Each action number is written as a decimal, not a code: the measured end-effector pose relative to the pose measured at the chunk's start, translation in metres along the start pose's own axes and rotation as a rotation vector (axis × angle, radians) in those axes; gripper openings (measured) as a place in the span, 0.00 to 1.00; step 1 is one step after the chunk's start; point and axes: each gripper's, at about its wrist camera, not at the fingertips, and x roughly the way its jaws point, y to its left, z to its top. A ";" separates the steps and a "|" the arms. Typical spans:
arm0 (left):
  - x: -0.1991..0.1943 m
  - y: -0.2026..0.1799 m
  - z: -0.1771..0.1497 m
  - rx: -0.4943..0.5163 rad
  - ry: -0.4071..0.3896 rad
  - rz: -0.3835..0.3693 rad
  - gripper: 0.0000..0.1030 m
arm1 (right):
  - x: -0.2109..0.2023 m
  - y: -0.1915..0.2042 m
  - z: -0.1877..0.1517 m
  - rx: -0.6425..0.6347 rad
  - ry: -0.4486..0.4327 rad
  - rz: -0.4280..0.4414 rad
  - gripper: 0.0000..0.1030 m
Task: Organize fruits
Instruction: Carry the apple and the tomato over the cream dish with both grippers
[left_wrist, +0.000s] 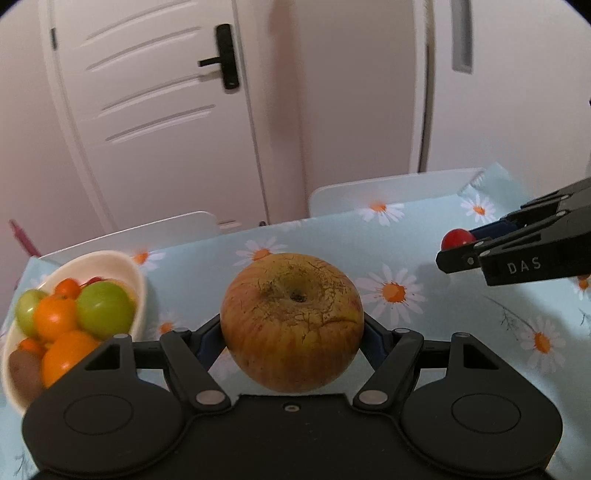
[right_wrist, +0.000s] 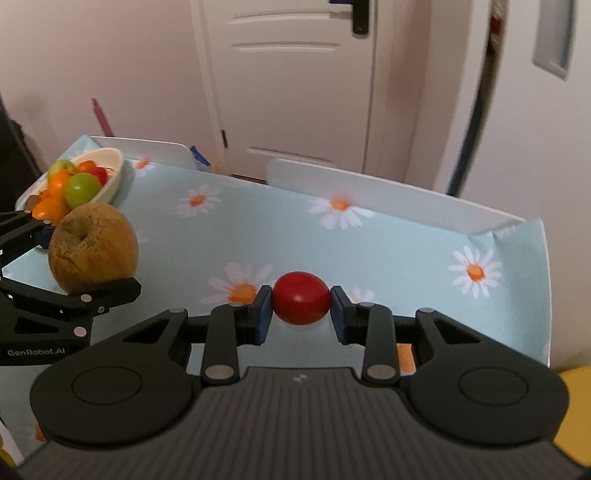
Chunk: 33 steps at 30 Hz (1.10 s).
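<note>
Left wrist view: left tool (left_wrist: 291, 332) grips apple (left_wrist: 291, 321) beside fruit bowl (left_wrist: 136, 291); right tool (right_wrist: 301, 308) pinches red fruit (right_wrist: 301, 297).

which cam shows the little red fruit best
The right wrist view: the small red fruit sits centred and close, pinched between the right gripper's blue pads. The left wrist view shows it only as a small red dot at the far right edge, partly hidden by that gripper's fingers.
</note>
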 end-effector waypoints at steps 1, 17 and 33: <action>-0.005 0.003 0.001 -0.014 0.000 0.007 0.75 | -0.002 0.004 0.003 -0.009 -0.002 0.010 0.47; -0.070 0.091 0.004 -0.134 -0.044 0.169 0.75 | -0.011 0.104 0.053 -0.144 -0.036 0.156 0.47; -0.047 0.204 -0.003 -0.126 -0.010 0.158 0.75 | 0.030 0.200 0.101 -0.105 -0.024 0.147 0.47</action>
